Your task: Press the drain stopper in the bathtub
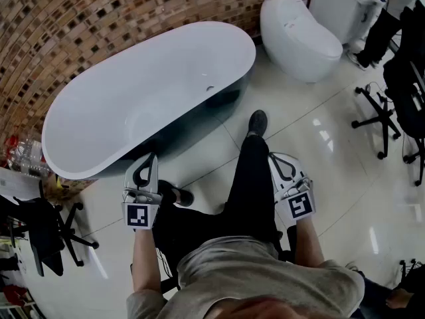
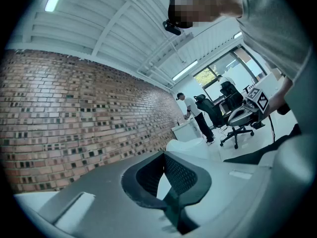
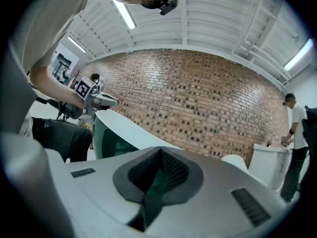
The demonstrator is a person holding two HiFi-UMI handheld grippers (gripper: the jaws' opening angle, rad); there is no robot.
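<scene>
The person stands on the glossy pale floor (image 1: 332, 131), holding the left gripper (image 1: 151, 159) and the right gripper (image 1: 273, 158) low, each with its jaws together on nothing. The white oval bathtub (image 1: 166, 65) lies at 11 o'clock. Its small metal drain stopper (image 1: 210, 88) sits inside near the 2 o'clock end, well apart from both grippers

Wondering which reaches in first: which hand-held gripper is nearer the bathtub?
The left hand-held gripper, beside the bathtub rim; the right hand-held gripper sits beyond the person's leg.
</scene>
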